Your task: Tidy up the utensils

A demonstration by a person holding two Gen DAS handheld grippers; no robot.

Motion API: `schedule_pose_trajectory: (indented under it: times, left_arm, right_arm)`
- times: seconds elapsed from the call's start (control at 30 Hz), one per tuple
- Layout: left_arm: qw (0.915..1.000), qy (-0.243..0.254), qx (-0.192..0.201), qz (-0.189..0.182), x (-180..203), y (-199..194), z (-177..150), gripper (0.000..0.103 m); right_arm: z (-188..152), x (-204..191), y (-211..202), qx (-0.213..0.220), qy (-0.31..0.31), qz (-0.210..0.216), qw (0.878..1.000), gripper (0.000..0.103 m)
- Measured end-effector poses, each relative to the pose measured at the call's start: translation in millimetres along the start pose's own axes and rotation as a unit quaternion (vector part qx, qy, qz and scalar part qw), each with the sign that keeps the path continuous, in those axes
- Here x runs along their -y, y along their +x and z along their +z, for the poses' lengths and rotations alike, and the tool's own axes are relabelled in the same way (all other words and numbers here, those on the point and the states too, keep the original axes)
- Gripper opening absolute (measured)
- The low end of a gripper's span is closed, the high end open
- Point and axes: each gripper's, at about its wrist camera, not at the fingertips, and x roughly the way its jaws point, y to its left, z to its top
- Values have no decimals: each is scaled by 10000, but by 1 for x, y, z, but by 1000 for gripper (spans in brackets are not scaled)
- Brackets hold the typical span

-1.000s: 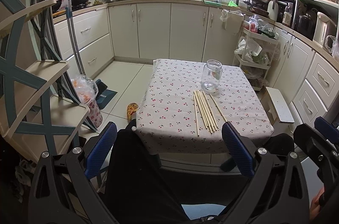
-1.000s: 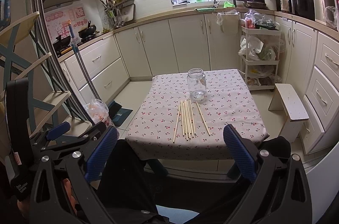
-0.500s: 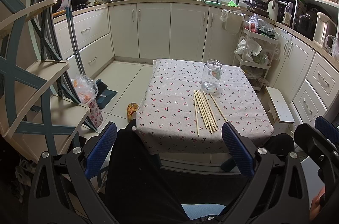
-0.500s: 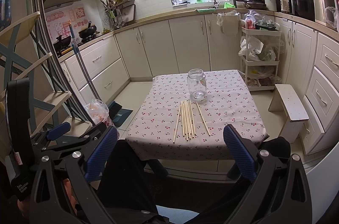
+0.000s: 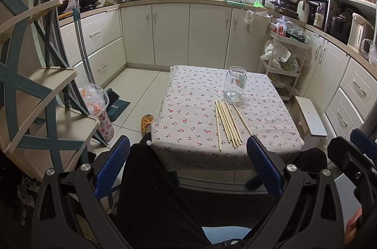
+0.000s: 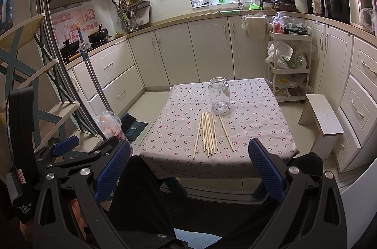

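Observation:
Several wooden chopsticks (image 5: 227, 123) lie side by side on a small table (image 5: 188, 121) with a cherry-print cloth; they also show in the right wrist view (image 6: 209, 133). An empty clear glass jar (image 5: 235, 85) stands upright just behind them, also seen in the right wrist view (image 6: 219, 95). My left gripper (image 5: 188, 166) is open and empty, held back from the table's near edge. My right gripper (image 6: 188, 169) is open and empty, also short of the table. The right gripper shows at the left view's right edge (image 5: 358, 152), the left gripper at the right view's left edge (image 6: 70, 147).
A white step stool (image 6: 322, 117) stands right of the table. A trolley with bags (image 6: 289, 63) is behind it. A shelf rack (image 5: 42, 84), broom (image 5: 82, 44) and bagged bin (image 5: 99, 107) stand at left. Cabinets line the back and right walls.

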Motion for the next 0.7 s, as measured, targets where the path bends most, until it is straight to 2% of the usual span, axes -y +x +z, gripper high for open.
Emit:
schedule_pose_trajectory:
  times: [0.4,0.7]
  left_arm:
    - [10000,10,-19,1,1,1,-1,95]
    - [9995,171,-262,-56,12,32,0,95]
  right_arm:
    - [1,-2,0,-17,11,-4,10000,96]
    - [2,10,25,-177,82,-51,9998,96]
